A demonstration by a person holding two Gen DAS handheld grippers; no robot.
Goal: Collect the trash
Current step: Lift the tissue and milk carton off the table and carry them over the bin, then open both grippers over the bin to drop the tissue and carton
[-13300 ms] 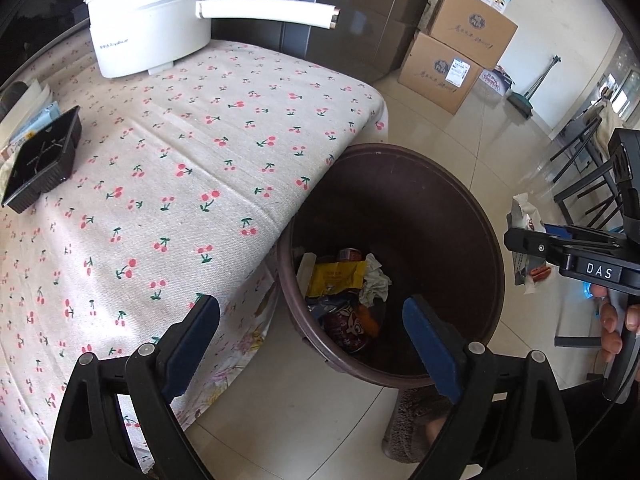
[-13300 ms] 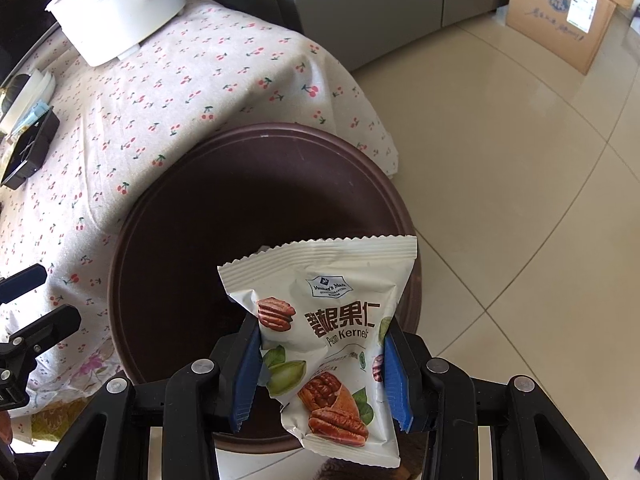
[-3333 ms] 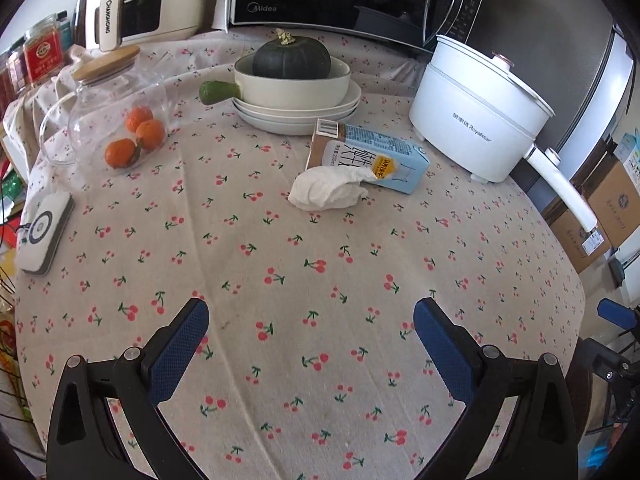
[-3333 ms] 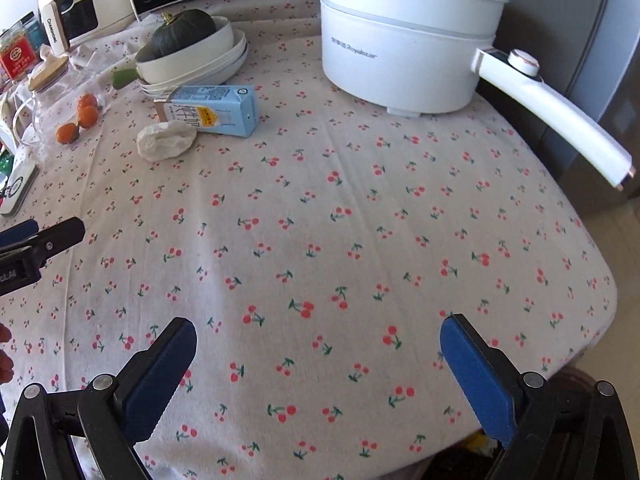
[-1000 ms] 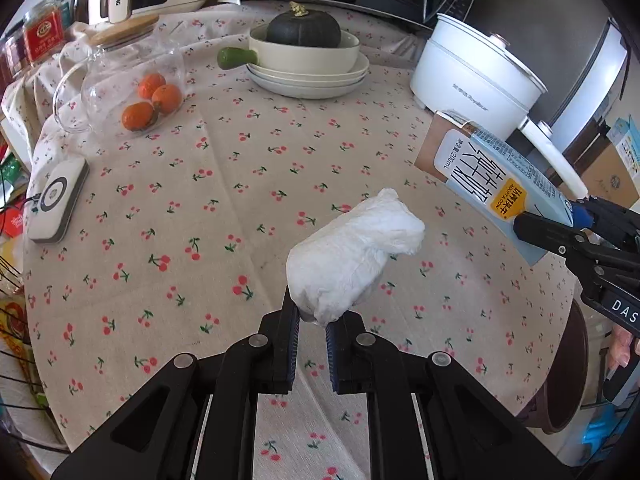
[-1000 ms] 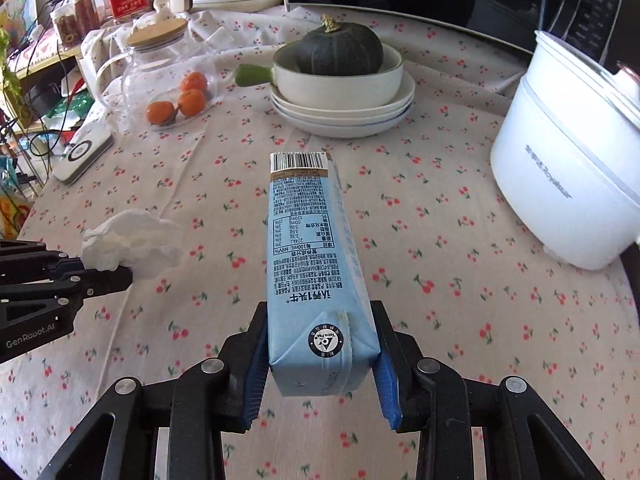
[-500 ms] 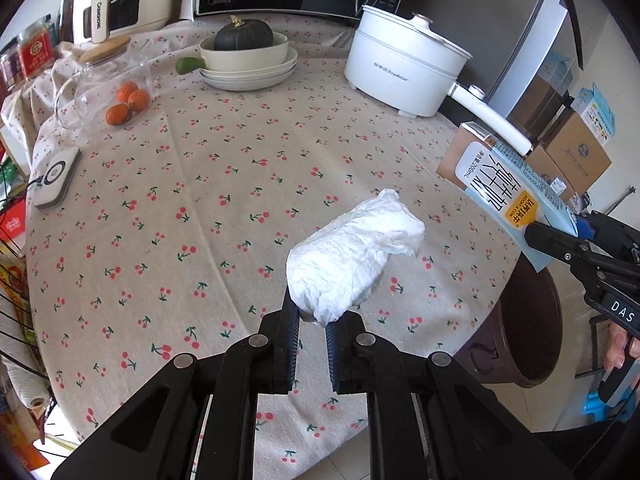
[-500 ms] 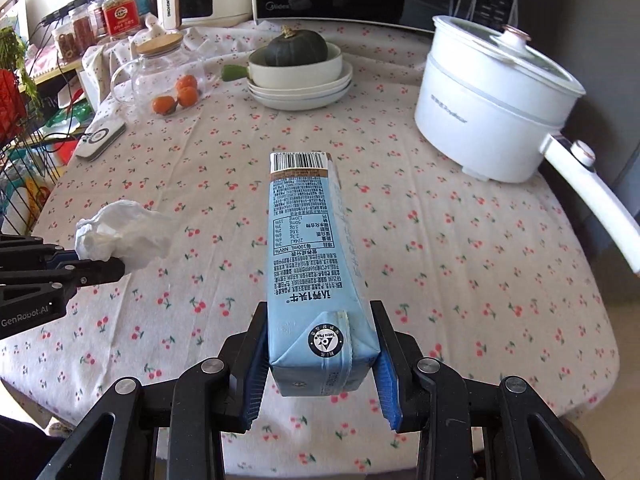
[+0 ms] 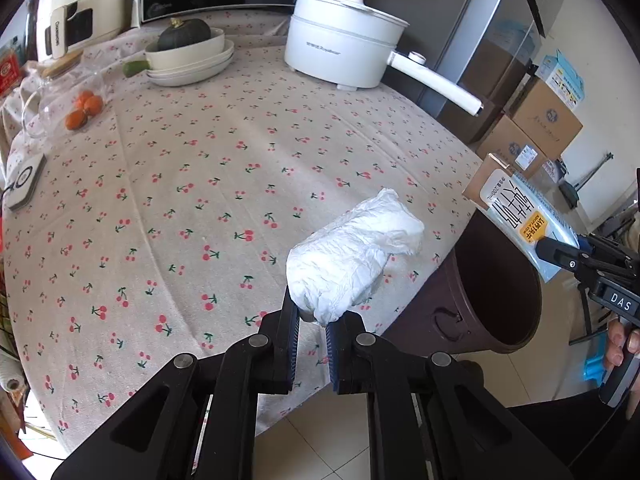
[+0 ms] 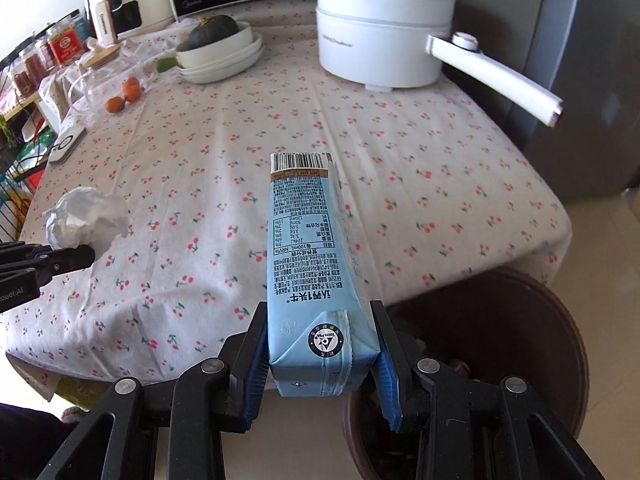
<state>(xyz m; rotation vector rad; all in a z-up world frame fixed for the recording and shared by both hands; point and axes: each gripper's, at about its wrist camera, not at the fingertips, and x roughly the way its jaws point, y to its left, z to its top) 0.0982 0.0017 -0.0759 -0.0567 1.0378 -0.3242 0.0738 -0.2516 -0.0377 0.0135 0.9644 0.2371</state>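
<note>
My left gripper (image 9: 312, 322) is shut on a crumpled white tissue (image 9: 354, 258), held above the table's near edge. It also shows in the right wrist view (image 10: 86, 220) at the left. My right gripper (image 10: 320, 356) is shut on a light blue milk carton (image 10: 310, 256), held over the table edge beside the brown trash bin (image 10: 520, 320). In the left wrist view the carton (image 9: 520, 216) hangs above the bin's open mouth (image 9: 496, 280), which stands on the floor against the table.
The cherry-print tablecloth (image 9: 200, 184) carries a white electric pot (image 9: 344, 52) with a long handle, stacked bowls with a squash (image 9: 188, 54), a glass jar with oranges (image 9: 80, 108) and a white device (image 9: 22, 180). Cardboard boxes (image 9: 532, 128) stand on the floor beyond.
Both grippers have drawn back from the table toward the bin, carrying the tissue and the carton. The bin now shows larger and closer under the right gripper.
</note>
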